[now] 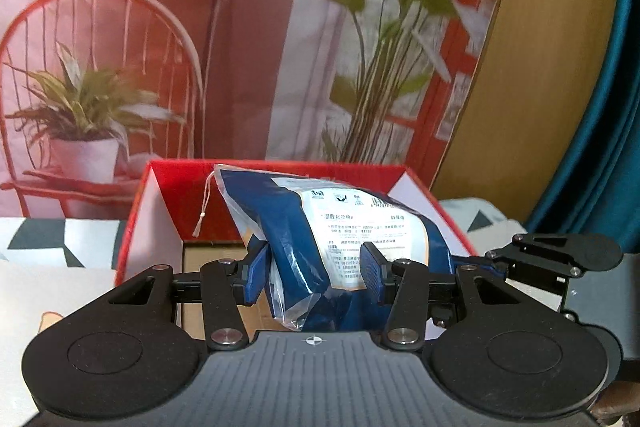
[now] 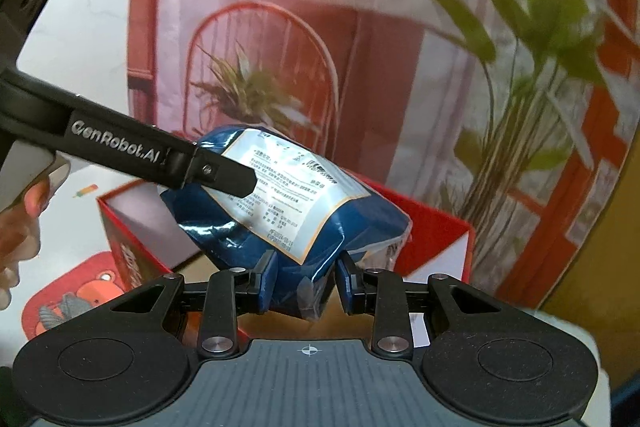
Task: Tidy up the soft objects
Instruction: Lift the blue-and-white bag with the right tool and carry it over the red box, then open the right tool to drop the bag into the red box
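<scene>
Progress: judged midway; the blue, glossy plastic-wrapped soft pack with a white printed label [image 1: 344, 251] is lifted and carried by both grippers over the open red cardboard box with white inner walls [image 1: 132, 227], not yet set down inside.
Left to do: lower the pack onto the box's brown cardboard floor [image 1: 208, 267] and let go; whether other soft objects wait elsewhere cannot be told.
Left gripper [image 1: 314, 267]: fingers part-way apart, blue pads pressing both sides of the pack's lower end.
Right gripper [image 2: 306, 279]: fingers narrow, pinching a thinner, gathered part of the pack; in its view the left gripper's black finger lies against the label.
Pack, material: thin crinkly film with bright highlights and creases, soft filling that dents where pinched; pillow-shaped, one end twisted.
Pack, detail: a thin pale string with a tassel [image 1: 202, 205] hangs beside its upper corner.
Box, shape: rectangular, rigid, straight walls, red outside.
Desk [image 1: 48, 287]: white top, flat sticker-like red cartoon patch [image 2: 76, 301] in the right view.
Backdrop: printed cloth showing chair, lamp and plants [image 1: 240, 47].
</scene>
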Action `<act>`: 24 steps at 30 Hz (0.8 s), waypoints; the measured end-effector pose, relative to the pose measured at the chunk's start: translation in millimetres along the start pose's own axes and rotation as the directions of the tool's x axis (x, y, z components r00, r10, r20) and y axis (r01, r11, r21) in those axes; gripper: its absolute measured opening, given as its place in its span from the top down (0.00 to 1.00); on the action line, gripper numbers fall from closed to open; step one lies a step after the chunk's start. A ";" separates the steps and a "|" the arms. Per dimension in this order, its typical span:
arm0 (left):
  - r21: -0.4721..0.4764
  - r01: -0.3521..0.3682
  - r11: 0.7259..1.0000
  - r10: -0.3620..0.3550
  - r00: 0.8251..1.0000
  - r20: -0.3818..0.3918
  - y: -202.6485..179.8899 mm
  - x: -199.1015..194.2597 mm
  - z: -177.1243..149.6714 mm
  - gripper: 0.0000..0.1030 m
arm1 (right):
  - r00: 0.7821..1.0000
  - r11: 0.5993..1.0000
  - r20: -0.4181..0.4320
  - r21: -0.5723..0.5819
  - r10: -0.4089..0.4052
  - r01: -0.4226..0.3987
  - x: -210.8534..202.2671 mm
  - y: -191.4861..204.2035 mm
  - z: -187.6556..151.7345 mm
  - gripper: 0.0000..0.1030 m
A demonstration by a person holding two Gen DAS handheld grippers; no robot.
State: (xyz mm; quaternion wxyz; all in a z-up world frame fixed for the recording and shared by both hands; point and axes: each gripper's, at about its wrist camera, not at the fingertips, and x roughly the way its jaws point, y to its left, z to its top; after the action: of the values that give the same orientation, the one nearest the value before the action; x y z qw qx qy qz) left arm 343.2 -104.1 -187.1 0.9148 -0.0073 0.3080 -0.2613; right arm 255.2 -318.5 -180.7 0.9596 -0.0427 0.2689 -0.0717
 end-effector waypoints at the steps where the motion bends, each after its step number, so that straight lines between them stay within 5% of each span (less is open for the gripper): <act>1: 0.000 0.002 1.000 -0.002 1.000 -0.009 0.1 2.6 -0.6 0.51 | 1.000 1.000 -0.010 0.009 -0.001 0.001 2.8 -2.0 -2.1 0.72; 10: 0.006 0.004 1.000 -0.004 0.998 -0.067 -2.7 19.2 -5.8 0.51 | 0.998 0.993 -0.061 0.117 0.007 0.000 12.2 -17.3 -12.6 0.72; 14: 0.052 -0.021 0.998 0.026 0.995 -0.095 -3.7 18.8 -8.8 0.36 | 0.997 0.988 -0.083 0.153 -0.007 0.020 13.8 -21.7 -15.9 0.70; 24: 0.062 -0.016 0.998 0.018 0.999 -0.041 12.4 -35.2 -17.9 0.34 | 0.999 0.970 0.017 0.244 -0.029 0.024 -27.2 -28.1 -21.4 0.66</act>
State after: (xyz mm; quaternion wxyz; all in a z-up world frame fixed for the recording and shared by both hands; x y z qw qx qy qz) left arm 315.2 -73.7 -184.1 0.9101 0.0291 0.3190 -0.2629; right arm 217.9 -342.7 -181.6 0.9592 0.0710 0.2476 -0.1164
